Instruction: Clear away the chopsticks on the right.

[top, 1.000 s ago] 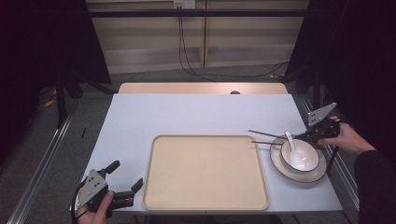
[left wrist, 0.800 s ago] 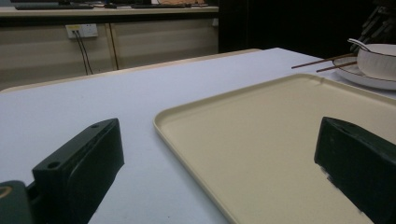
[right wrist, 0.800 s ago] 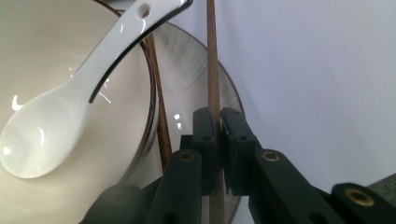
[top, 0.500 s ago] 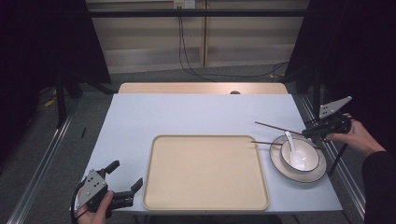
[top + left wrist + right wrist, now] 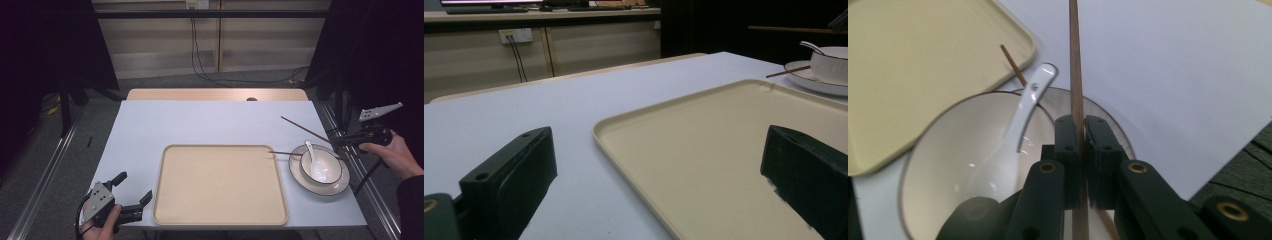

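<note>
A white bowl [image 5: 325, 170] with a white spoon [image 5: 311, 151] in it stands on a plate [image 5: 345, 182] at the table's right. My right gripper [image 5: 342, 142] hovers just right of the bowl, shut on a brown chopstick [image 5: 305, 129] that points back-left in the air. In the right gripper view the jaws [image 5: 1081, 135] clamp this chopstick [image 5: 1074, 60] above the bowl [image 5: 958, 150] and spoon [image 5: 1020, 120]. A second chopstick [image 5: 287, 153] lies across the plate and the edge of the beige tray [image 5: 220, 185]. My left gripper [image 5: 135, 186] rests open at the tray's near-left corner, holding nothing.
The left gripper view looks low across the tray [image 5: 724, 130] toward the bowl [image 5: 831, 62] and plate [image 5: 814, 82]. A pale blue cloth [image 5: 200, 125] covers the table. Cables hang behind the far edge. The right table edge lies close to the plate.
My right gripper has lifted one chopstick off the plate and drawn it up and to the right. The other chopstick stays put. The left gripper has not moved.
</note>
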The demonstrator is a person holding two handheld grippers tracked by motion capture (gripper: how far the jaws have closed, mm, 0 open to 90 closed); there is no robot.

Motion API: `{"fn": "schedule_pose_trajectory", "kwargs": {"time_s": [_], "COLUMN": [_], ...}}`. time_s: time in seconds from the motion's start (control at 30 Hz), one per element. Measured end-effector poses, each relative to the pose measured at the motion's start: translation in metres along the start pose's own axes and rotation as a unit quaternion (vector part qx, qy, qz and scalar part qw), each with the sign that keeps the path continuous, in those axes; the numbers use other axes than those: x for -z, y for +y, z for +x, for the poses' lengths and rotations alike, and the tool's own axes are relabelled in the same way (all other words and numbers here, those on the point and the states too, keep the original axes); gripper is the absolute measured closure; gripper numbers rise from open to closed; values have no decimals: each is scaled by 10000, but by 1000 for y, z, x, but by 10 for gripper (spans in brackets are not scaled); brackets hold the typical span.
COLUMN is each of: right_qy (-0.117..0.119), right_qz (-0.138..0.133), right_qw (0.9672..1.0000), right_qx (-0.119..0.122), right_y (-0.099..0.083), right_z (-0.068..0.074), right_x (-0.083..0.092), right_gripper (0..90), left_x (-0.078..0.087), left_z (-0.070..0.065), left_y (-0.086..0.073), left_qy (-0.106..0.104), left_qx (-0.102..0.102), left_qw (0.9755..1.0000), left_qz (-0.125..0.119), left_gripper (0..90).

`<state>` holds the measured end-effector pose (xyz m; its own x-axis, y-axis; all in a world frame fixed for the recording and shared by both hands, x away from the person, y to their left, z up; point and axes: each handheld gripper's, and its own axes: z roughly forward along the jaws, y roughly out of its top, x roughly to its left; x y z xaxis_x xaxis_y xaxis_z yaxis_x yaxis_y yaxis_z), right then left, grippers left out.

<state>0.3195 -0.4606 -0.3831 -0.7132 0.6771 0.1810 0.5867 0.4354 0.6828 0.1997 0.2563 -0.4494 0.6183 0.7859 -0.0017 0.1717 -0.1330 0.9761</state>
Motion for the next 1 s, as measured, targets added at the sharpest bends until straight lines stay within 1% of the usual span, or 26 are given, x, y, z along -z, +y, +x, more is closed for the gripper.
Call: {"fn": "schedule_pose_trajectory", "kwargs": {"time_s": [0.03, 0.07, 0.13, 0.17, 0.2, 0.27, 0.3, 0.33, 0.4, 0.43, 0.47, 0.5, 0.53, 0.57, 0.6, 0.63, 0.67, 0.7, 0.73, 0.77, 0.8, 0.83, 0.87, 0.93, 0.97, 1.0], "right_qy": [-23, 37, -76, -26, -103, -105, -139, -99, -89, -88, -63, -29, -43, -43, -45, 36, 44, 55, 81, 149, 166, 178, 258, 249, 314, 275], "right_qz": [-54, -103, -130, -205, -216, -267, -307, -379, -445, -478, -546, -700, -628, -628, -600, -626, -657, -669, -737, -793, -820, -889, -931, -972, -1010, -1027], "right_qw": [10000, 9999, 9994, 9991, 9986, 9977, 9972, 9965, 9952, 9946, 9937, 9917, 9929, 9929, 9924, 9920, 9915, 9907, 9894, 9884, 9872, 9858, 9841, 9821, 9804, 9798], "right_qx": [-55, -99, -306, -359, -479, -608, -673, -740, -865, -920, -982, -1075, -1012, -1012, -1071, -1091, -1119, -1183, -1250, -1285, -1355, -1414, -1493, -1594, -1662, -1692], "right_y": [-1, -2, -3, -4, -5, -7, -8, -9, -11, -12, -13, -14, -15, -15, -15, -16, -16, -16, -16, -17, -17, -17, -17, -17, -17, -17], "right_z": [5, 8, 17, 21, 26, 37, 42, 47, 58, 64, 70, 77, 93, 93, 101, 108, 114, 119, 124, 128, 132, 135, 139, 146, 149, 152], "right_x": [2, 2, 4, 4, 4, 3, 3, 2, -1, -3, -5, -8, -17, -17, -22, -27, -31, -35, -38, -41, -44, -46, -49, -55, -58, -60], "right_gripper": [853, 852, 853, 853, 853, 853, 853, 853, 853, 853, 853, 852, 853, 853, 853, 853, 853, 853, 853, 853, 853, 853, 853, 853, 853, 853], "left_x": [0, 0, 0, 0, 0, 0, 0, 1, 0, 0, 1, 1, 1, 1, 1, 1, 1, 1, 1, 1, 1, 2, 2, 2, 2, 1], "left_z": [0, 0, 0, 0, 0, 0, 0, 0, 0, -1, 0, 0, 0, 0, 0, 0, 0, 0, -1, 0, 0, 1, 1, 1, 1, 0], "left_y": [0, 0, 0, 0, 0, 0, 0, 1, 1, 1, 1, 1, 1, 1, 1, 1, 1, 1, 1, 1, 1, 1, 1, 1, 1, 1], "left_qy": [9, -10, -22, -26, -22, -23, -18, -5, 3, -7, -9, 0, 37, 47, 32, -28, -4, -18, -24, -50, -30, -34, -34, -33, -18, -42], "left_qx": [-12, -2, 5, 5, 44, 53, 46, -15, -29, 16, -43, -12, -18, -1, 36, 8, 10, 16, 60, 59, 20, 19, 37, 20, -17, 18], "left_qw": [10000, 10000, 10000, 10000, 10000, 10000, 10000, 10000, 10000, 10000, 10000, 10000, 10000, 9999, 9999, 9999, 9998, 9998, 9998, 9998, 9998, 9998, 9998, 9998, 9999, 9999], "left_qz": [-1, -16, -25, -27, -55, -51, -53, -11, -10, -51, -14, -48, -79, -114, -153, -162, -180, -186, -180, -190, -196, -190, -201, -187, -164, -158], "left_gripper": [14, 13, 13, 13, 13, 13, 13, 13, 13, 13, 13, 13, 13, 13, 12, 12, 11, 11, 11, 11, 11, 11, 11, 11, 11, 11]}}
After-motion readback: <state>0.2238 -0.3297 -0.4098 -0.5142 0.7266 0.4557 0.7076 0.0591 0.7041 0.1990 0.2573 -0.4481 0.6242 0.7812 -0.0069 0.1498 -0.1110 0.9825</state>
